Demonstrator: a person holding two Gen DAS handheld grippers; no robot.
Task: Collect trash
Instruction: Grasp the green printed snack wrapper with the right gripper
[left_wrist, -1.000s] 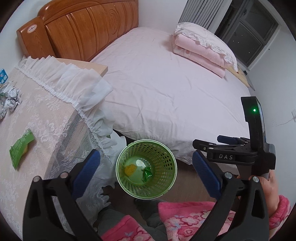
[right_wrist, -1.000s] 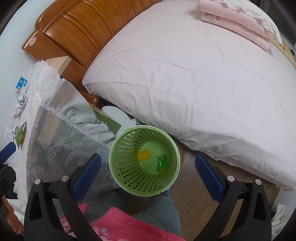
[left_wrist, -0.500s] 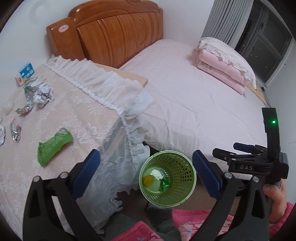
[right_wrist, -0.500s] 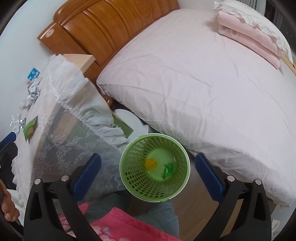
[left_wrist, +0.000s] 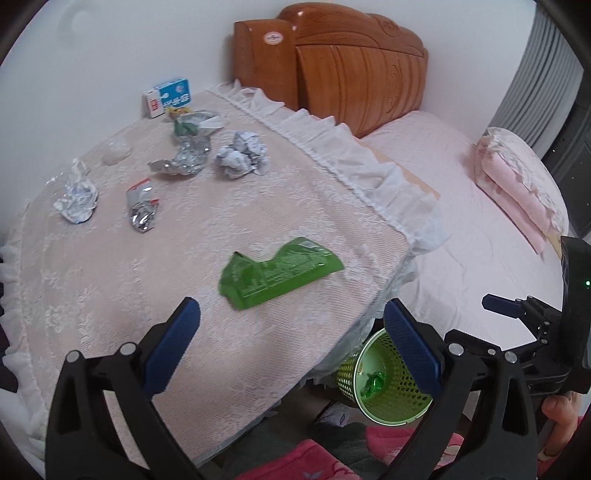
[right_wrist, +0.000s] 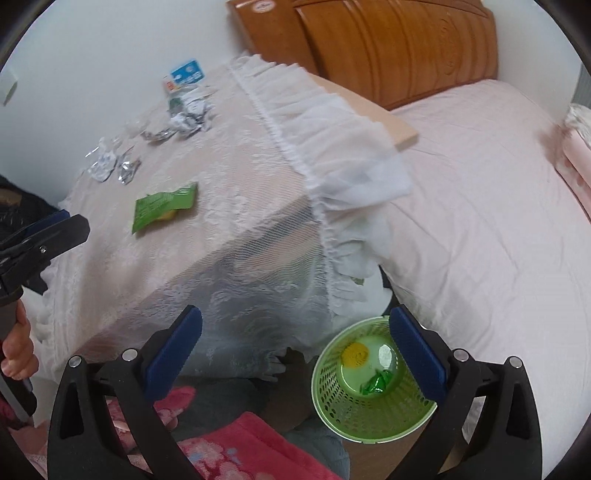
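Note:
A flat green wrapper (left_wrist: 275, 271) (right_wrist: 162, 208) lies on the lace-covered table (left_wrist: 110, 266), just beyond my open, empty left gripper (left_wrist: 291, 343). Farther back lie a crumpled paper ball (left_wrist: 242, 155), silver foil scraps (left_wrist: 181, 160) and another foil piece (left_wrist: 142, 208). The green mesh bin (right_wrist: 369, 387) (left_wrist: 384, 376) stands on the floor below the table corner, holding a yellow piece (right_wrist: 355, 353) and a green wrapper (right_wrist: 376, 382). My right gripper (right_wrist: 295, 350) hangs open and empty above the bin's left side.
A blue and white carton (left_wrist: 168, 96) stands at the table's back by the wall. A wooden headboard (left_wrist: 351, 70) and a pink bed (right_wrist: 480, 206) fill the right. A person's pink-patterned lap (right_wrist: 236, 443) lies below the grippers.
Both grippers swung left and up from over the bin toward the table. The green wrapper now lies straight ahead of the left gripper. Both stayed open.

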